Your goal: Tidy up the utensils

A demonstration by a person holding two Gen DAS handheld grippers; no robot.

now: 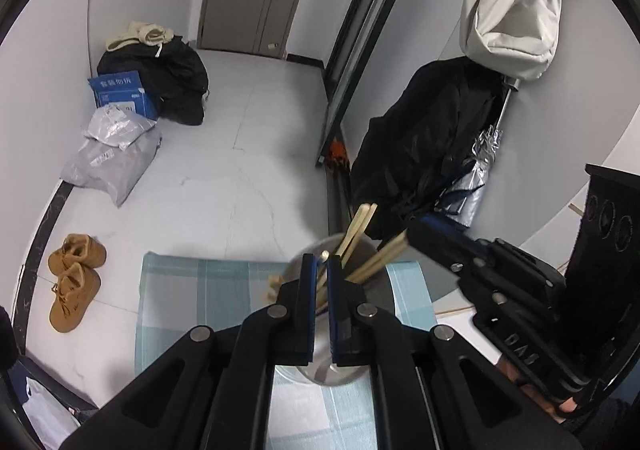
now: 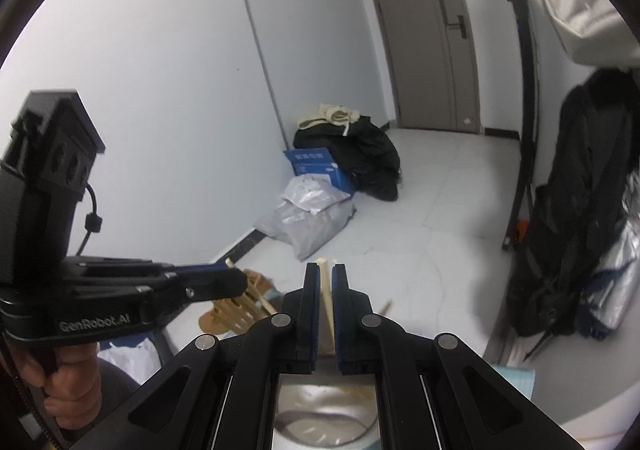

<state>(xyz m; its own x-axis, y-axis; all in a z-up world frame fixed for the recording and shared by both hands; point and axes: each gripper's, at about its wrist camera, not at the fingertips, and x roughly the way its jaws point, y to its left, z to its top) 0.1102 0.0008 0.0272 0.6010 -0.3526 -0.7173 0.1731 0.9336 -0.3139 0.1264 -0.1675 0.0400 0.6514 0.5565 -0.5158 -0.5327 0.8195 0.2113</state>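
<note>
A round metal utensil holder (image 1: pixel 340 368) stands on a blue checked cloth (image 1: pixel 192 290) with several wooden chopsticks (image 1: pixel 362 226) in it. My left gripper (image 1: pixel 322 262) is shut on a thin metal-tipped utensil (image 1: pixel 323 256) over the holder. The right gripper's fingers (image 1: pixel 440 240) reach in from the right above the holder. In the right wrist view, my right gripper (image 2: pixel 326 270) is shut on a pair of wooden chopsticks (image 2: pixel 326 298) above the holder (image 2: pixel 324 410). The left gripper (image 2: pixel 224 282) shows at left, held by a hand.
A black coat (image 1: pixel 432 137) and a white bag (image 1: pixel 512 9) hang on the right wall. Brown shoes (image 1: pixel 74 282), grey parcels (image 1: pixel 116 153), a blue box (image 1: pixel 120 91) and dark clothes (image 1: pixel 172 77) lie on the floor. A white table (image 2: pixel 580 406) carries the cloth.
</note>
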